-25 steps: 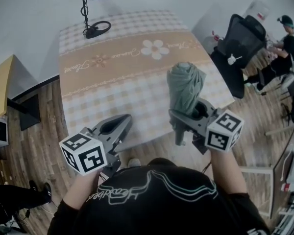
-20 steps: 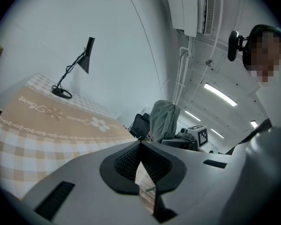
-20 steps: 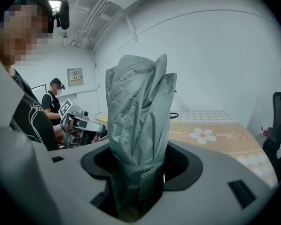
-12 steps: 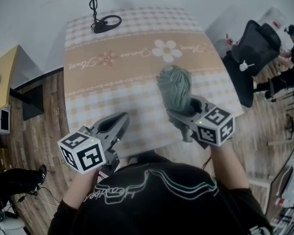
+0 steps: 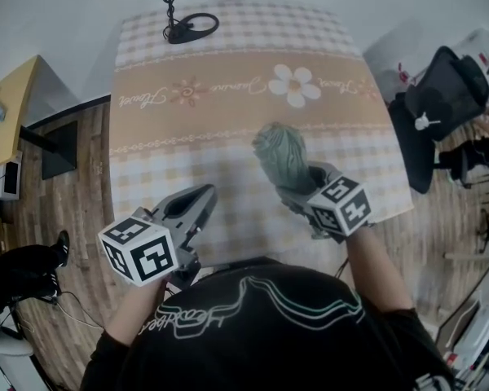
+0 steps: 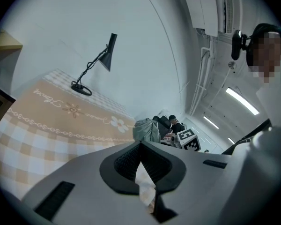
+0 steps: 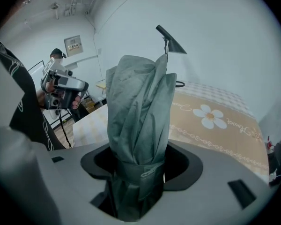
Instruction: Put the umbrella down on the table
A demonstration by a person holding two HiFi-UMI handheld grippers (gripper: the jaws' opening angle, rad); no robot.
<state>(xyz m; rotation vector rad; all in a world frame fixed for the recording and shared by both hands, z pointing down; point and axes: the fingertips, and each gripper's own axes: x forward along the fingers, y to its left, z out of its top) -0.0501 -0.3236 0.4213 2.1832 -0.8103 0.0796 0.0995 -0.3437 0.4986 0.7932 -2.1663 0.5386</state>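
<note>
With my right gripper (image 5: 297, 190) jaws clamped on the umbrella (image 5: 279, 155) over the mid-frame desk (image 5: 196, 129) and left gripper (image 5: 204, 194) jaws together, I judged lowering and release came next.

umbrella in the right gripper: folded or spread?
Folded: the umbrella is bunched into a narrow bundle, with the strap wrapped around it.

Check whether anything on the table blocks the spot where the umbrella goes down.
Nothing visible does: the umbrella, folded, in the right tool, is over bare tablecloth; the desk lamp stands at the far edge.

Desk lamp (image 5: 191, 28) on checked table (image 5: 196, 137)
</note>
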